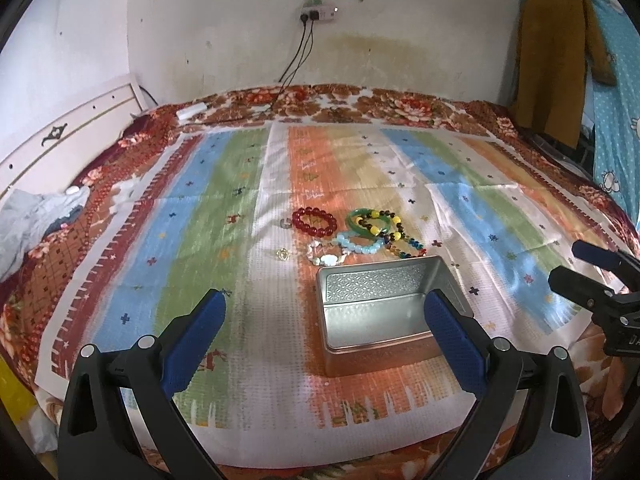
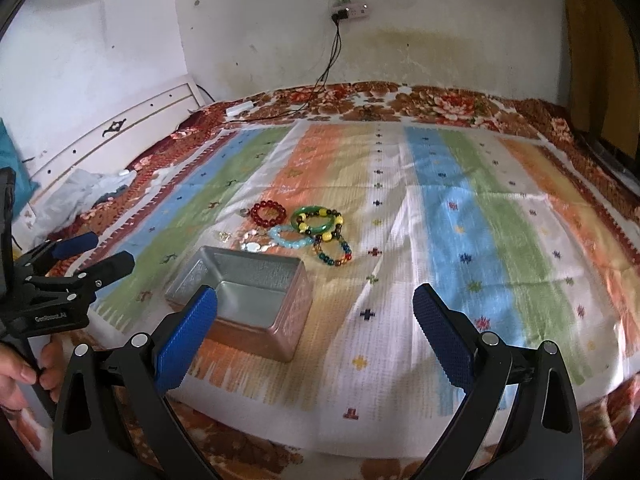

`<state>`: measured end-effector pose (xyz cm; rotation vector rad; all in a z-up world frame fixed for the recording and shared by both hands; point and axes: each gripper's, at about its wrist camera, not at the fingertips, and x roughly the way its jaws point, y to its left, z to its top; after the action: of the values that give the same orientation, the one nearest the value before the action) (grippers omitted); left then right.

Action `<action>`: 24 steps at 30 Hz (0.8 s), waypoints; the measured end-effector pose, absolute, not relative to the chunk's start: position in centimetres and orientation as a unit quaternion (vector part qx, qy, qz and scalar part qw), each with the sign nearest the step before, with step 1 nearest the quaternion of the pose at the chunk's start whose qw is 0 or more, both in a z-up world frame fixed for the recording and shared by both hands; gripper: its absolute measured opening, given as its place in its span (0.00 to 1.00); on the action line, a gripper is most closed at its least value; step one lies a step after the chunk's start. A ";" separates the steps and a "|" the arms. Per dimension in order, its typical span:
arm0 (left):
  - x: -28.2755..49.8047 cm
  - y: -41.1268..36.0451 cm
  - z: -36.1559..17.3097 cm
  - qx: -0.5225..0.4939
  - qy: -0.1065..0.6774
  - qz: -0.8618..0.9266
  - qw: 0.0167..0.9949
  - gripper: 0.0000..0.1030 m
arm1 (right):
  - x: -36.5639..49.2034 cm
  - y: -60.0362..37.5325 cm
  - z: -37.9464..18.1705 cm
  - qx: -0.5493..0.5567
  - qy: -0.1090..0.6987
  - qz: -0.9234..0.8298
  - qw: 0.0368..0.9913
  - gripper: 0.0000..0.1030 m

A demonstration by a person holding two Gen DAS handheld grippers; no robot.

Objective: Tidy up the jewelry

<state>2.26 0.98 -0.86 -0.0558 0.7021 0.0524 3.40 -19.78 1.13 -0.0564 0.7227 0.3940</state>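
An open, empty metal tin (image 1: 384, 304) (image 2: 248, 300) sits on a striped cloth. Just beyond it lies a cluster of jewelry: a red bead bracelet (image 1: 314, 222) (image 2: 269, 213), a green bangle (image 1: 370, 220) (image 2: 314, 220), a pale blue bead bracelet (image 1: 360, 242) (image 2: 290, 237), a multicoloured bead bracelet (image 1: 404, 246) (image 2: 334, 254), a white shell piece (image 1: 326, 258) (image 2: 252, 245) and small rings (image 1: 273, 224). My left gripper (image 1: 324, 320) is open and empty, hovering over the tin's near side. My right gripper (image 2: 316, 320) is open and empty, right of the tin.
The striped cloth (image 1: 200, 220) covers a floral bedspread (image 1: 400, 108). A white headboard (image 1: 60, 140) and crumpled grey fabric (image 1: 36, 216) are at the left. Cables hang from a wall socket (image 1: 318, 12). Clothes (image 1: 552, 60) hang at the right.
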 end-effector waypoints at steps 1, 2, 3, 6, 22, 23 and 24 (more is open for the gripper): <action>2.5 1.1 -0.8 -0.030 0.345 0.025 0.938 0.95 | 3.6 -19.6 1.2 -0.032 0.349 0.191 0.917 0.96; 2.7 1.1 -0.8 -0.031 0.346 0.025 0.937 0.95 | 3.8 -19.4 1.2 -0.034 0.349 0.192 0.917 0.96; 3.0 1.2 -0.7 -0.029 0.346 0.027 0.937 0.95 | 4.0 -19.4 1.3 -0.033 0.349 0.195 0.916 0.96; 3.7 1.1 -0.5 -0.019 0.346 0.031 0.938 0.95 | 4.5 -19.4 1.3 -0.031 0.351 0.197 0.915 0.96; 7.4 1.8 -0.1 -0.013 0.356 0.037 0.934 0.95 | 7.5 -18.7 1.4 -0.028 0.362 0.213 0.907 0.96; 7.7 1.9 -0.1 -0.013 0.358 0.037 0.933 0.95 | 7.7 -18.7 1.3 -0.027 0.363 0.213 0.907 0.96; 7.9 2.0 -0.1 -0.015 0.359 0.038 0.933 0.95 | 7.9 -18.7 1.3 -0.025 0.365 0.213 0.906 0.96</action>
<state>7.92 2.05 -0.12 -0.0305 0.7342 0.0768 7.93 -18.72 1.29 -0.0524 0.7540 0.4389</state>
